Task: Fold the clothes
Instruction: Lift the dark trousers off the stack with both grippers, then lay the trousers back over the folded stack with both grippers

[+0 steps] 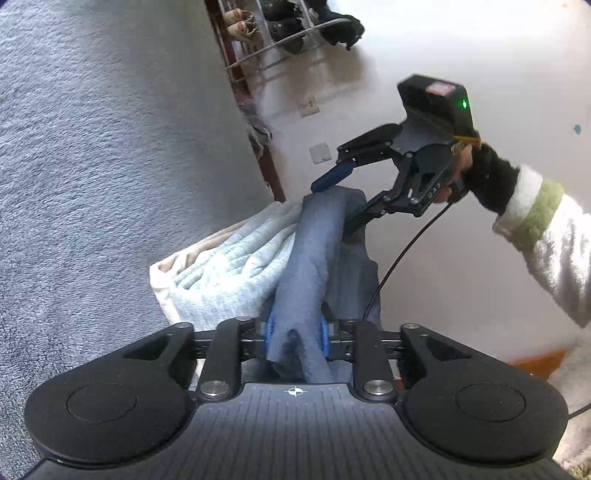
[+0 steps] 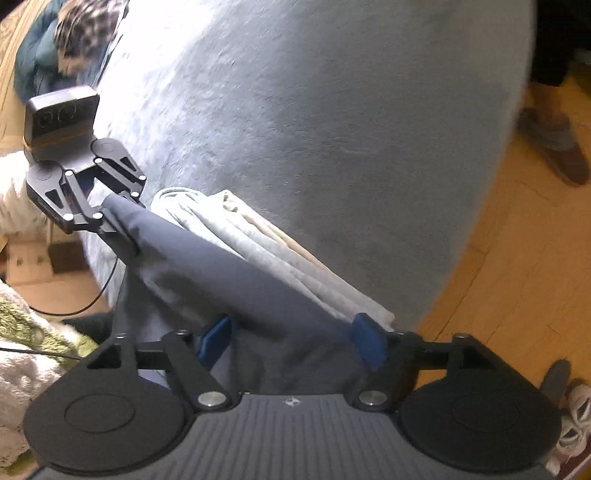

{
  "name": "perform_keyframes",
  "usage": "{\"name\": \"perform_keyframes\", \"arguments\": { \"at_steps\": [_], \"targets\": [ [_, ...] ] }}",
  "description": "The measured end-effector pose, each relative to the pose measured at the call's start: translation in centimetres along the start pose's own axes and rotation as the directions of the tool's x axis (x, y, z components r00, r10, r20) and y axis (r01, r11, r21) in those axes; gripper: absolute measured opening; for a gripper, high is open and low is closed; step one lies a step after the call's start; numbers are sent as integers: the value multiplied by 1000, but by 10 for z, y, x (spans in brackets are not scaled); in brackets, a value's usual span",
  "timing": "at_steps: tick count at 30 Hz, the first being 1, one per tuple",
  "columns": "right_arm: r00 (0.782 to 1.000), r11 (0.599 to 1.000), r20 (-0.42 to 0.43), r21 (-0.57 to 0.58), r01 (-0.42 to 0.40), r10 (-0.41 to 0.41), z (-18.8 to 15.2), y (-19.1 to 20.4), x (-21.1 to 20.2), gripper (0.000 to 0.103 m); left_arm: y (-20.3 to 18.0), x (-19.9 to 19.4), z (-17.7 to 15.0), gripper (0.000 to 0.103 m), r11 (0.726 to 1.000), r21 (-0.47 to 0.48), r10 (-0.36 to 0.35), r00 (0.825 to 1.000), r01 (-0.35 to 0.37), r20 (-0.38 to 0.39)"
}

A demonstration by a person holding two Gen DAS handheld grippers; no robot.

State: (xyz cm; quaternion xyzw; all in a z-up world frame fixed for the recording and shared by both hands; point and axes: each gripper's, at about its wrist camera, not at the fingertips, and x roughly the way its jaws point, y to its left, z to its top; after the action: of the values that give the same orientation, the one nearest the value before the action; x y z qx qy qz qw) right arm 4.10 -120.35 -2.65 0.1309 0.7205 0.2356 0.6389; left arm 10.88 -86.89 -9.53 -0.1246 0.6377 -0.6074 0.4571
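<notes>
A dark blue-grey garment [image 1: 314,258] hangs stretched between both grippers beside the bed edge. My left gripper [image 1: 297,332] is shut on one bunched end, with the cloth filling the gap between its blue pads. In the right wrist view the left gripper [image 2: 118,218] grips that end at upper left. My right gripper [image 2: 291,341] stands open, its blue pads wide apart, and the garment [image 2: 221,273] runs loosely between them. In the left wrist view the right gripper [image 1: 343,201] straddles the garment's top. A folded stack of pale grey and beige clothes [image 1: 229,273] [image 2: 266,243] lies on the bed next to the garment.
The grey-blue fleece bed cover [image 2: 314,129] fills most of the view. Beyond it lie wooden floor [image 2: 517,258], a person's slippered foot [image 2: 557,155] and white sneakers [image 2: 576,424]. A shoe rack [image 1: 273,33] stands by the wall. Loose clothes [image 2: 74,44] are piled at the far corner.
</notes>
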Motion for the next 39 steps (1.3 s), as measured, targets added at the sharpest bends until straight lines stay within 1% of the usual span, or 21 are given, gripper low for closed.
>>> {"name": "perform_keyframes", "arguments": {
  "at_steps": [1,2,4,7,8,9,10,11,13,15,16,19,21,22,25,28,30,32,36,38,39],
  "targets": [
    [999,1000,39,17,19,-20,-6,-2,-6,79,-1,0,1,27,1000,-2,0,1000,0,2],
    [996,999,81,50,16,-20,-15,-5,-11,80,-1,0,2,28,1000,-4,-1,1000,1,3],
    [983,991,186,135,-19,-7,-33,-13,-18,81,-1,0,3,28,1000,-14,0,1000,0,5],
    [943,967,334,242,-74,-11,-60,-23,-24,82,1,0,4,28,999,-40,-4,1000,4,5],
    [928,960,371,268,-82,-24,-68,-26,-24,82,3,-3,-2,29,999,-54,-8,1000,8,3],
    [914,953,401,295,-70,-57,-74,-27,-22,82,5,-5,-6,29,997,-76,-16,1000,16,1],
    [895,941,438,331,-71,-87,-81,-28,-20,81,8,-5,-6,32,993,-110,-30,1000,30,-1],
    [870,927,481,366,-85,-110,-89,-28,-22,81,11,-5,-5,34,989,-143,-40,999,40,0],
    [814,895,558,430,-117,-161,-106,-26,-26,81,15,-10,-5,35,979,-197,-49,999,50,11],
    [757,874,622,463,-146,-203,-127,-13,-33,79,14,-16,-6,39,976,-214,-39,999,45,33],
    [730,865,647,475,-158,-222,-137,-5,-37,78,13,-20,-6,43,975,-218,-31,998,41,46],
    [692,858,676,488,-163,-253,-169,31,-39,74,7,-32,-10,56,976,-219,22,996,-3,84],
    [671,845,690,504,-175,-273,-192,52,-37,74,5,-42,-15,56,974,-222,60,993,-35,104],
    [663,835,693,518,-185,-284,-204,61,-35,74,4,-47,-18,56,973,-225,76,991,-49,112],
    [650,773,683,592,-228,-332,-241,79,-23,74,1,-59,-32,56,968,-233,123,983,-89,134],
    [653,668,653,685,-291,-385,-271,95,1,74,-2,-65,-51,57,963,-234,170,976,-134,140],
    [658,600,622,737,-310,-425,-287,104,20,74,-7,-70,-72,57,961,-241,169,976,-132,137],
    [661,537,596,776,-330,-456,-301,113,34,75,-13,-70,-92,58,962,-244,154,981,-122,117],
    [663,437,570,815,-382,-485,-319,125,55,75,-28,-47,-129,58,963,-248,117,992,-102,47],
    [659,400,568,821,-408,-494,-324,128,62,75,-36,-31,-144,58,965,-231,127,992,-121,13],
    [656,382,567,823,-420,-498,-326,129,65,75,-41,-25,-149,58,967,-208,151,989,-147,3]
  ]
}}
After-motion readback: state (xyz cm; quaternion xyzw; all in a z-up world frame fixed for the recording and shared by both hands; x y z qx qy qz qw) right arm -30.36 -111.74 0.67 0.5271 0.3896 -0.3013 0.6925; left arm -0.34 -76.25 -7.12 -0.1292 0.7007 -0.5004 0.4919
